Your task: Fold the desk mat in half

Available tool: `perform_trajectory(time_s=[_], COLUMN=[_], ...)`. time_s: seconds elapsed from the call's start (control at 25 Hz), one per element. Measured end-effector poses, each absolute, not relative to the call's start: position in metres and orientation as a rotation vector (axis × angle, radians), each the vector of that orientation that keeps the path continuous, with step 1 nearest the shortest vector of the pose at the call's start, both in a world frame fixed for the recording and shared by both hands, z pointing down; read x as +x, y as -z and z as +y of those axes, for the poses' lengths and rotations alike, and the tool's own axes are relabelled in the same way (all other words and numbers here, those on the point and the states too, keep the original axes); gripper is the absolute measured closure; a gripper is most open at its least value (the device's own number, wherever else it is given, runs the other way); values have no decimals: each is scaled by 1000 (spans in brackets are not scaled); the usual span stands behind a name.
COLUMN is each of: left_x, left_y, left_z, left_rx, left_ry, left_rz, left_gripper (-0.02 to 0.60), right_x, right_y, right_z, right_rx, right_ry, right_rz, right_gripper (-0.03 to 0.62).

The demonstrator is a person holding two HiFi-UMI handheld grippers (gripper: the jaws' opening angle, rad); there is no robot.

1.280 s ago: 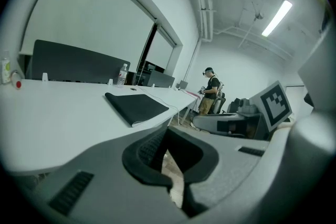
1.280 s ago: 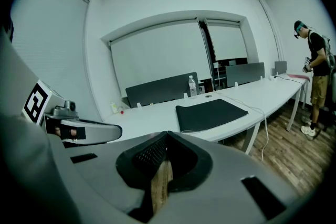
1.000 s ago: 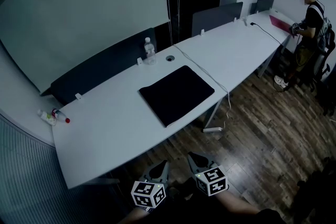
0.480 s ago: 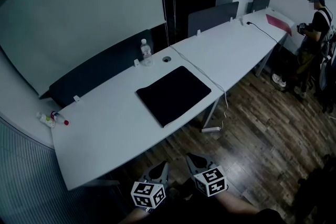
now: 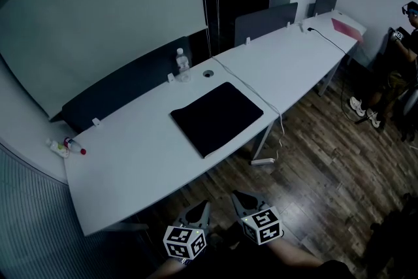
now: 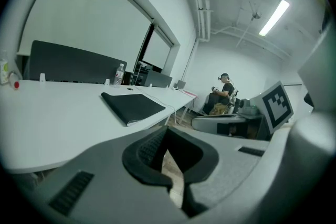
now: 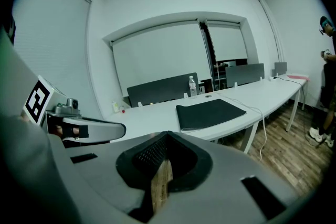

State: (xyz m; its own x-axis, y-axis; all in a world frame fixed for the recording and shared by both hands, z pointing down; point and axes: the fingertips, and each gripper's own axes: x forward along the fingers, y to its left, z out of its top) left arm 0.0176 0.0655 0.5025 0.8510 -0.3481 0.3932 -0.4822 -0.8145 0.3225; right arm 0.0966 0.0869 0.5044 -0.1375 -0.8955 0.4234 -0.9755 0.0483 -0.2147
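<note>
Head view: dim, cool grey-blue cast. Heavy fisheye bows the table edge, and the corners go black. The desk mat reads flat black with no surface detail. The wood floor shows a soft pale sheen.

Left gripper view: the ceiling strip light is bright and slightly blown, and the near foreground is blurred.

Right gripper view: even, diffuse light, a black vignette round the rim, and a soft foreground.

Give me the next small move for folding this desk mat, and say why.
The desk mat lies flat and unfolded on the white desk; the left gripper and right gripper hang short of it, shut and empty. So probably bring both forward to the mat's near edge and open the jaws.
</note>
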Motion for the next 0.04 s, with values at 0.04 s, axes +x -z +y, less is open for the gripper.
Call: perform_trajectory(time_s=[0.04], left_x=[17], left_y=[-503], left_z=[65], left_rx=[2613], left_ry=[-445], left_rz=[-616], left_gripper=[575], right_x=[96], right_y=[-505], right_z=[87], right_rx=[1937], right_ry=[-681], right_rz=[-2141], right_gripper=[572])
